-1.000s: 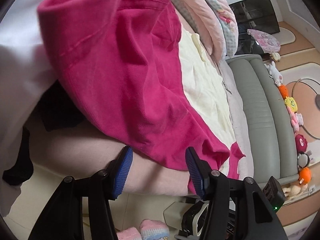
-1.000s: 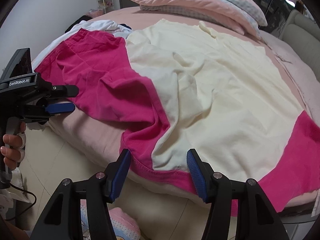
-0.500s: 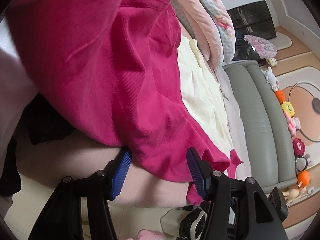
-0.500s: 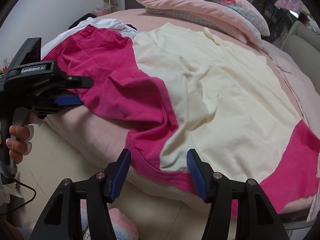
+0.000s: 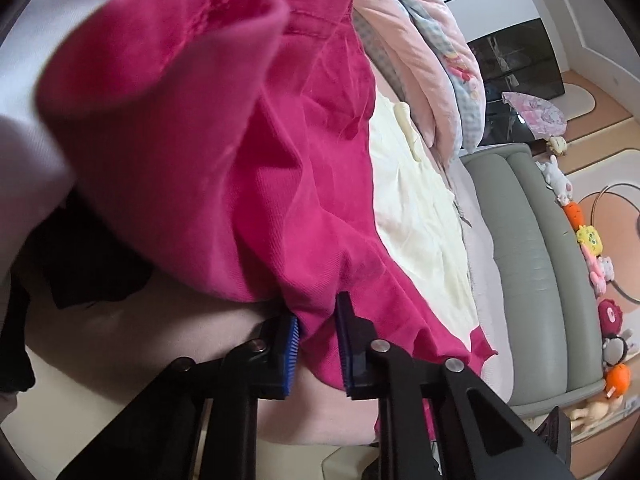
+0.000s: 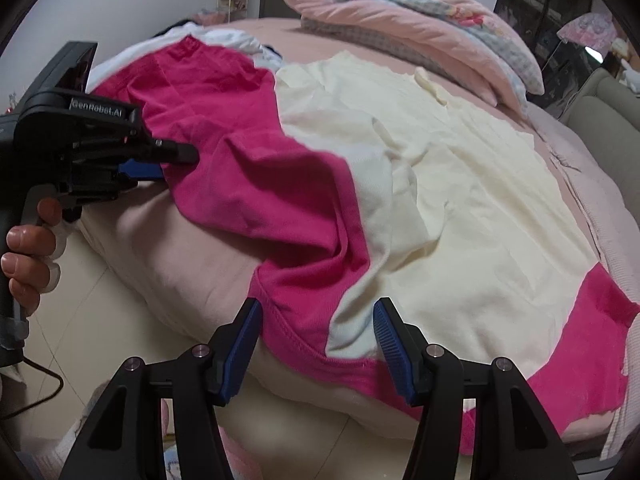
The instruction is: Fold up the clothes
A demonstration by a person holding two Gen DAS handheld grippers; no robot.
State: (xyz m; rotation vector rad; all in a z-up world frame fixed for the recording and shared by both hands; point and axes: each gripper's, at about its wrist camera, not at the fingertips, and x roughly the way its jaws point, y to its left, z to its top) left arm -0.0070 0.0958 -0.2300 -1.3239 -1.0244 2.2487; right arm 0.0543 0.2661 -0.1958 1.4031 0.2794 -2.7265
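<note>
We hold the left hand-held gripper (image 5: pixel 316 336) with its blue pads (image 5: pixel 291 354) drawn close together, pinching fabric. Our fingers (image 6: pixel 28 256) wrap its handle. The right hand-held gripper (image 6: pixel 318 334) stands spread wide, level, gripping nothing.

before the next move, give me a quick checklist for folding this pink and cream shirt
1. Left gripper closed on the pink fabric edge of the pink and cream cotton shirt: ok.
2. Right gripper gripping the hem: not ok, fingers open either side of it.
3. Shirt lying flat: not ok, the cream panel is wrinkled and the pink side bunched.
4. Shirt fully on the pink bed sheet: not ok, the hem hangs over the edge.
5. Folded pink quilt apart from the shirt: ok.
6. Only one layer pinched on the left: cannot tell.
</note>
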